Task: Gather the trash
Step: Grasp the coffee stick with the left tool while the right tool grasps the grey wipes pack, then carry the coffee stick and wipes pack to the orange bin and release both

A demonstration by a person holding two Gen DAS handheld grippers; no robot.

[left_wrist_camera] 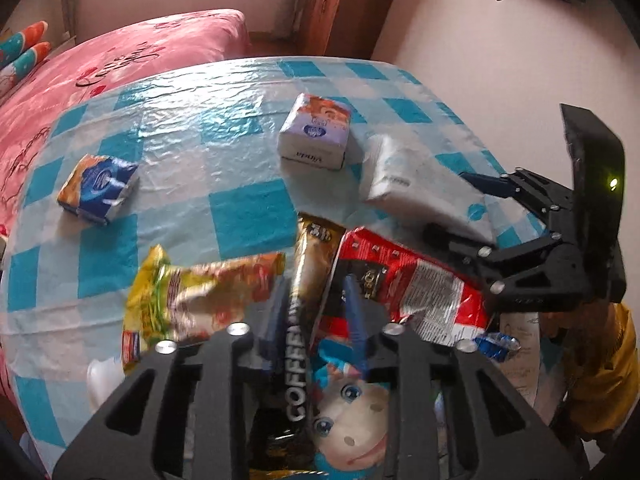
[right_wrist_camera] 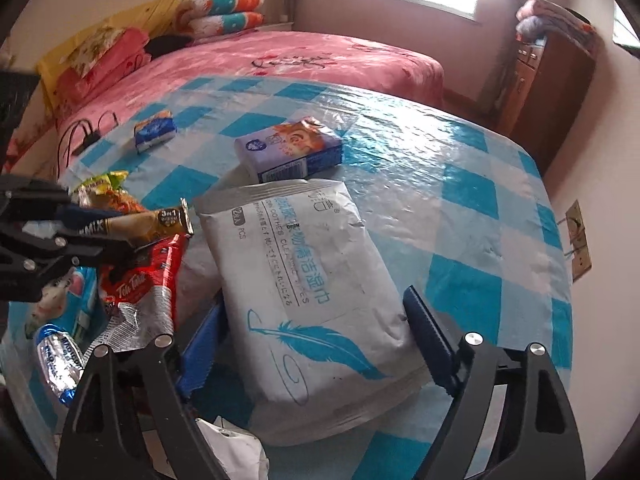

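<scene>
Two grippers work over a round table (right_wrist_camera: 460, 148) covered in a blue-and-white checked plastic cloth. The left gripper (left_wrist_camera: 316, 312) has its blue fingers (left_wrist_camera: 356, 308) closed together on a gold-and-black coffee sachet (left_wrist_camera: 304, 280), printed "COFFEE" and "3 in 1", which runs lengthwise between them; in the right wrist view the same sachet (right_wrist_camera: 152, 222) sticks out of the left gripper's (right_wrist_camera: 86, 226) tips above the table. The right gripper (right_wrist_camera: 316, 344) has its fingers (right_wrist_camera: 430, 344) spread wide, one on each side of a white pack of clothes-cleaning wipes (right_wrist_camera: 304, 292) with a blue feather on it; whether the pads touch the pack cannot be told.

Just beside the held sachet lie a torn red wrapper (left_wrist_camera: 404, 276) with a silver lining, a yellow noodle wrapper (left_wrist_camera: 192, 292) and, under the left gripper, a blue cartoon-face wrapper (left_wrist_camera: 352, 412). A crumpled blue-and-silver foil wrapper (right_wrist_camera: 56, 360) lies near the table edge.

Beyond the wipes pack, touching its far end, sits a purple tissue pack (right_wrist_camera: 290, 150) with an orange cartoon. A blue-and-orange tissue pack (right_wrist_camera: 154, 130) lies well apart, toward the far side. Behind the table stand a pink bed (right_wrist_camera: 280, 60) and a wooden cabinet (right_wrist_camera: 548, 80).
</scene>
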